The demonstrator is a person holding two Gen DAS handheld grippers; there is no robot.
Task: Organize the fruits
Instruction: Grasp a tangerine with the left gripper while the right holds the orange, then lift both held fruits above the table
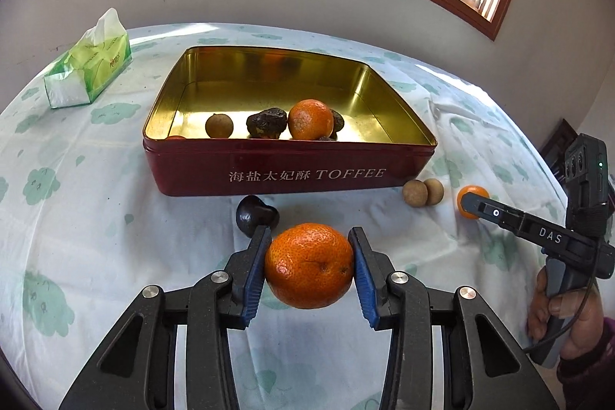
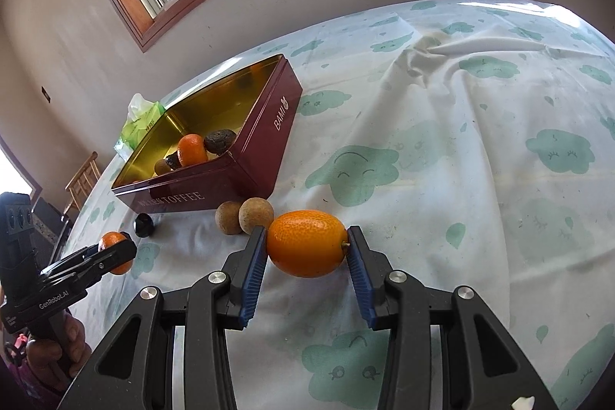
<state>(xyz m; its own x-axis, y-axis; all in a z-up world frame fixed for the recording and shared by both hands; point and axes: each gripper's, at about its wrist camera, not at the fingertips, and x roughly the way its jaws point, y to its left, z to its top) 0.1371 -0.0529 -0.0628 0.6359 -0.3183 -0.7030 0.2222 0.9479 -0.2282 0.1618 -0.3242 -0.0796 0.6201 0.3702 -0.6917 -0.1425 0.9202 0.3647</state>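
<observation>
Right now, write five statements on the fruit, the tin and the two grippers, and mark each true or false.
1. The left gripper grips a round orange tangerine between its jaws. True.
2. The right gripper holds nothing. False: its jaws clamp an oval orange citrus fruit.
3. The dark red rectangular toffee tin has its lid on. False: it stands open, showing a gold inside with fruit in it.
4. Two round tan longans lie side by side on the cloud-print tablecloth, outside the tin. True.
5. The green tissue pack lies inside the tin. False: it sits on the tablecloth beyond the tin.
</observation>
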